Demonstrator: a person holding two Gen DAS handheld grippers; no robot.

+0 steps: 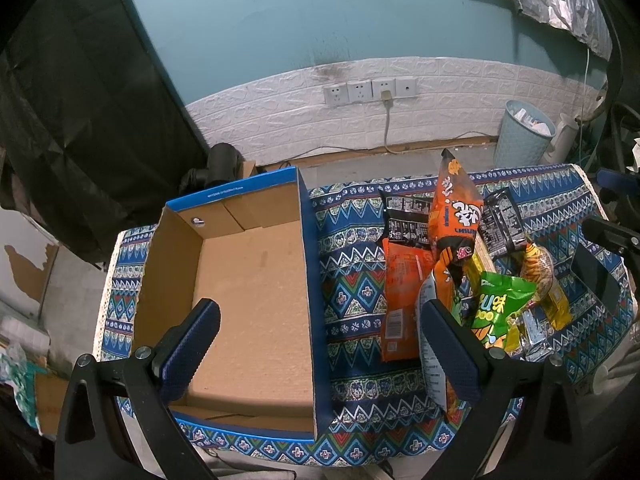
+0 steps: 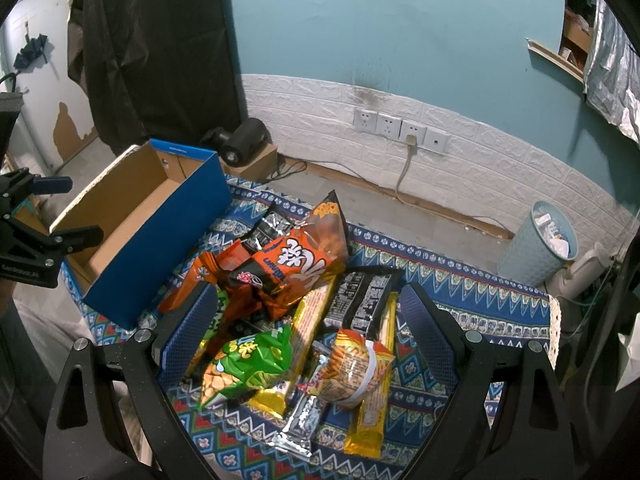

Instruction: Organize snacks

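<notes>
A blue cardboard box [image 1: 224,240] with a bare brown inside stands on the left of the patterned cloth; it also shows in the right wrist view [image 2: 160,240]. A heap of snack packets lies to its right: an orange bag [image 1: 454,208] [image 2: 296,256], a green bag [image 1: 496,308] [image 2: 244,364], black packets [image 2: 360,300], yellow bars [image 2: 372,412] and a flat orange packet [image 1: 404,292]. My left gripper [image 1: 316,352] is open above the box's right wall. My right gripper [image 2: 308,336] is open over the heap, holding nothing.
The table's patterned cloth [image 1: 352,272] ends at a lace edge on the right [image 2: 554,340]. A pale blue waste bin [image 2: 540,244] stands on the floor by the wall. A black device [image 2: 244,144] sits on a small box behind the table. A dark phone-like slab [image 1: 596,280] lies at the cloth's right.
</notes>
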